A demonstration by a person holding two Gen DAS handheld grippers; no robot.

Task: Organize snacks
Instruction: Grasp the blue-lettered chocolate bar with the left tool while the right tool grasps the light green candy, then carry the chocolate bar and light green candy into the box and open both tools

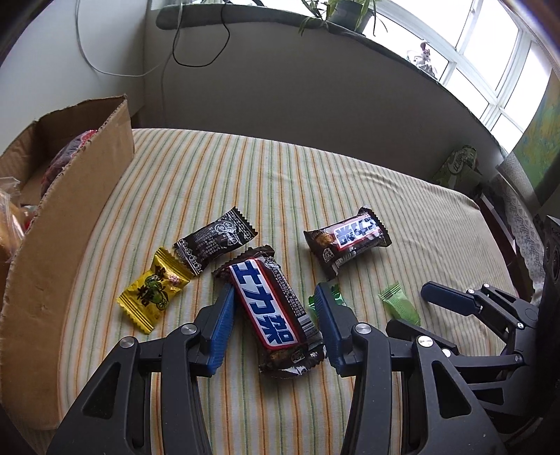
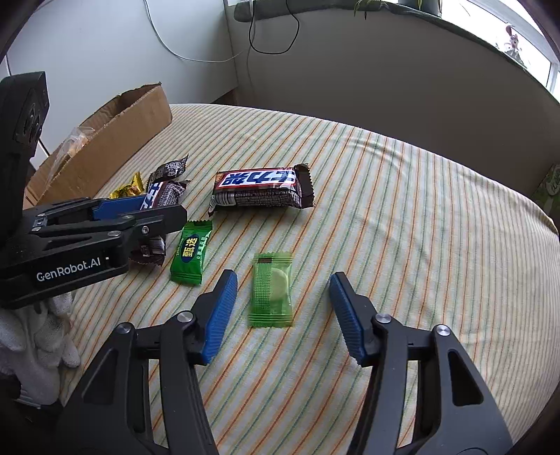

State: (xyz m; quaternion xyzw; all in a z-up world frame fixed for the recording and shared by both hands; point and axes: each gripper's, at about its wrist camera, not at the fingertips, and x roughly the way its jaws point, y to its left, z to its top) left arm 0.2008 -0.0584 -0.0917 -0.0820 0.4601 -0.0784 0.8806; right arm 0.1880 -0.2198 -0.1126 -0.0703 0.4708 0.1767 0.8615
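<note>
My left gripper (image 1: 273,301) is open, its blue pads on either side of a brown chocolate bar (image 1: 271,311) lying on the striped cloth (image 1: 280,168). It also shows in the right wrist view (image 2: 105,217). A second bar (image 1: 346,239) (image 2: 260,189) lies beyond. A yellow candy (image 1: 154,288) and a black sachet (image 1: 213,241) lie to the left. My right gripper (image 2: 283,301) is open, around a light green candy (image 2: 271,290) without touching it. A darker green candy (image 2: 191,252) lies to its left.
An open cardboard box (image 1: 59,224) (image 2: 115,140) with snacks inside stands at the left edge of the cloth. A grey wall and windowsill with plants (image 1: 343,14) lie behind. Cables (image 1: 196,52) hang on the wall.
</note>
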